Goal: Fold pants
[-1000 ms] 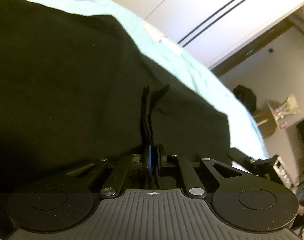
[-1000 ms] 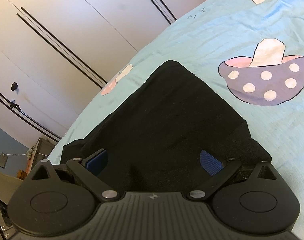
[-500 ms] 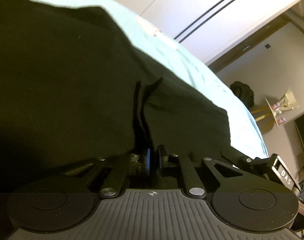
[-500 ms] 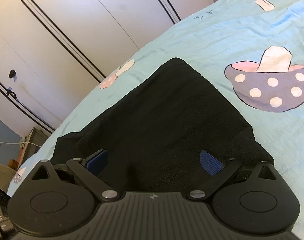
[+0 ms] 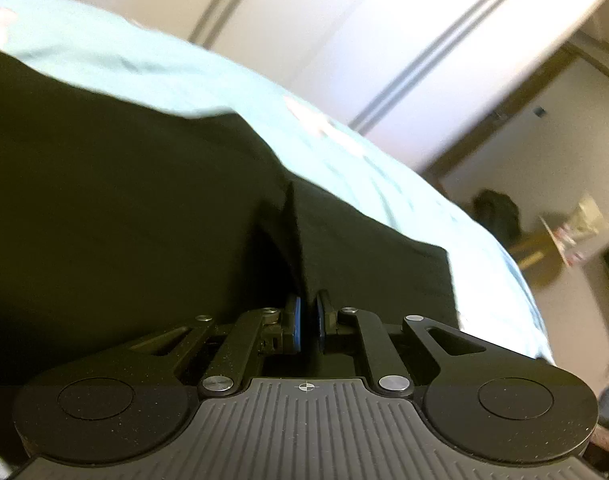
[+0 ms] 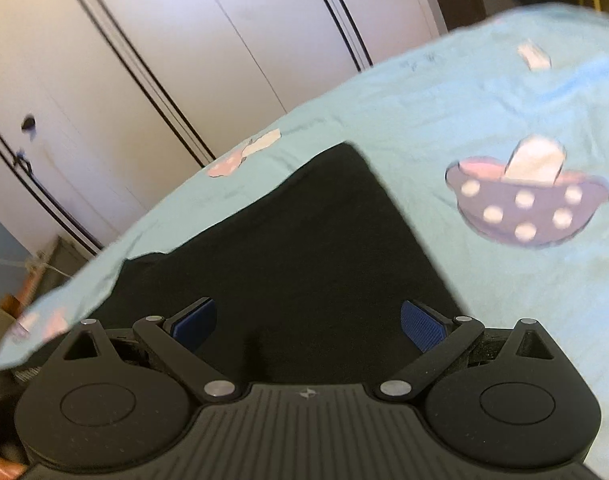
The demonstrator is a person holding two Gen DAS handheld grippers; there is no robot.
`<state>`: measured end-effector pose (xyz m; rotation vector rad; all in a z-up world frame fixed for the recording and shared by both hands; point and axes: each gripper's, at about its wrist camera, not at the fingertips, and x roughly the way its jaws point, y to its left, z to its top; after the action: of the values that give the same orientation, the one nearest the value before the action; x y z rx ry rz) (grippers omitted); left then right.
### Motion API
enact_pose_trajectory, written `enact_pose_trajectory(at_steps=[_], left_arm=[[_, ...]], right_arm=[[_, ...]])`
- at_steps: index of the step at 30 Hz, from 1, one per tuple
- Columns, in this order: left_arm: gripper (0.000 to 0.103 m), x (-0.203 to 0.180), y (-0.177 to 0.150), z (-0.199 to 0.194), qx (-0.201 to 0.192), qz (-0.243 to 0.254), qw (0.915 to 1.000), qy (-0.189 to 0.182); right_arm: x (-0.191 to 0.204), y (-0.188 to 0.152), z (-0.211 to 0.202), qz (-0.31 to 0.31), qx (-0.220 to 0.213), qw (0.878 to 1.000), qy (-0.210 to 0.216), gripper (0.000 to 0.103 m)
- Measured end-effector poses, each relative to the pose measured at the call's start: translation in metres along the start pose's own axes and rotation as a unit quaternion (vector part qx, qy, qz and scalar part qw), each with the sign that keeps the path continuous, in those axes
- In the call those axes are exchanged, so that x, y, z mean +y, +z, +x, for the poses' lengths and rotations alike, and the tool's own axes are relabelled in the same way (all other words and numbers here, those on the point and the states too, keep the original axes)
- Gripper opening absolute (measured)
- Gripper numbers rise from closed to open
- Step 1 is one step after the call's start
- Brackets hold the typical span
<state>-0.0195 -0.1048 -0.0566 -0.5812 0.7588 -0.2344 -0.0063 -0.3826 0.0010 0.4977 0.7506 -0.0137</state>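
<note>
The left gripper (image 5: 307,322), nearly closed, pinches a pleat of the black pants (image 5: 124,208) and has raised it since a second ago. The pants cover the bedsheet (image 6: 444,112) from 6 to 12 o'clock. The right gripper (image 6: 308,322) stays wide apart, holding nothing; judged: the fold lift is beginning one-sided.

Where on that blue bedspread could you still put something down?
Bare sheet lies between the black pants and the wardrobe doors, and around the spotted mushroom print. Near both claws the pants cover everything.
</note>
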Motion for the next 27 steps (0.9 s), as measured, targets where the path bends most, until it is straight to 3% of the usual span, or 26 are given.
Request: enact_pose_trajectory(at_steps=[6,11,16,20,21,23,27], left_arm=[[0.011,0.019,0.014,-0.030,-0.043,0.027,0.9948,0.088],[0.028,0.036,0.013,-0.014,0.006,-0.017,0.9974,0.070],[0.046,0.045,0.016,-0.010,-0.001,-0.037,0.9963,0.078],[0.050,0.064,0.018,-0.020,-0.021,-0.090,0.9932,0.071],[0.050,0.068,0.019,-0.021,-0.024,-0.098,0.9925,0.070],[0.050,0.072,0.022,-0.020,-0.031,-0.105,0.9923,0.058],[0.054,0.065,0.032,-0.014,-0.054,-0.082,0.9948,0.029]], right_arm=[[0.002,0.000,0.005,-0.012,0.016,1.000,-0.002,0.099],[-0.012,0.002,0.005,0.038,0.025,0.999,0.008,0.099],[-0.015,0.007,0.016,0.056,0.057,0.997,0.020,0.099],[0.001,0.015,0.039,-0.019,0.067,0.997,0.011,0.093],[0.006,0.016,0.043,-0.038,0.070,0.997,0.009,0.083],[0.015,0.019,0.056,-0.070,0.081,0.994,0.007,0.075],[0.025,0.037,0.066,-0.096,0.061,0.993,0.005,0.076]])
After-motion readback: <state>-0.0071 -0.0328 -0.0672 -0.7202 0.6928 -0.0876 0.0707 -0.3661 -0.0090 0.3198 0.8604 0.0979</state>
